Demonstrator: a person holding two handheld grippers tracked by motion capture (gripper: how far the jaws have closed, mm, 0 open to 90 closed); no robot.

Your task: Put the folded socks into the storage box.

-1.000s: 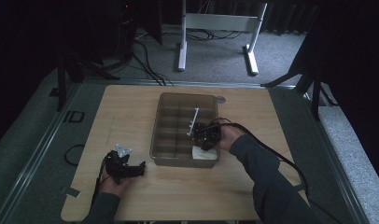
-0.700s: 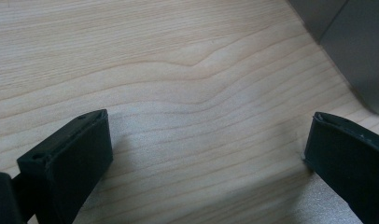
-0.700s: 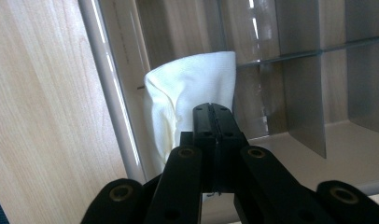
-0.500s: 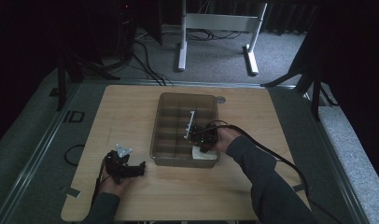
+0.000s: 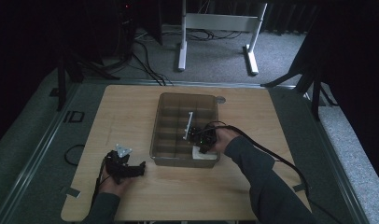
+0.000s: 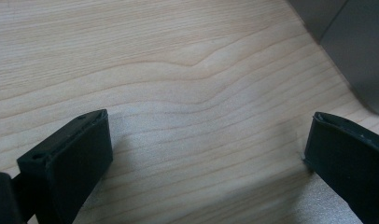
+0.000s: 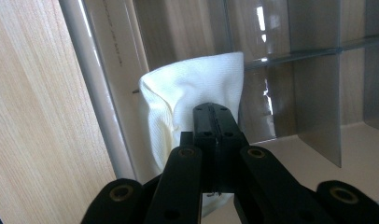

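Two grippers are in play, and the organizer box (image 5: pixel 185 128) is the landmark for both. The right gripper (image 7: pixel 215 114) has its jaws pinched together on a white cloth (image 7: pixel 190 100), which bunches up against the box's near wall inside the near-right compartment; in the high view the cloth (image 5: pixel 202 153) lies at that same corner. The cloth sits straight ahead of the closed jaws, folded upward, so any wiping stroke would likely run along the box's long axis, away from the near wall. The left gripper (image 5: pixel 131 169) rests on the table (image 6: pixel 178 70) well to the left of the box, jaws spread wide and empty.
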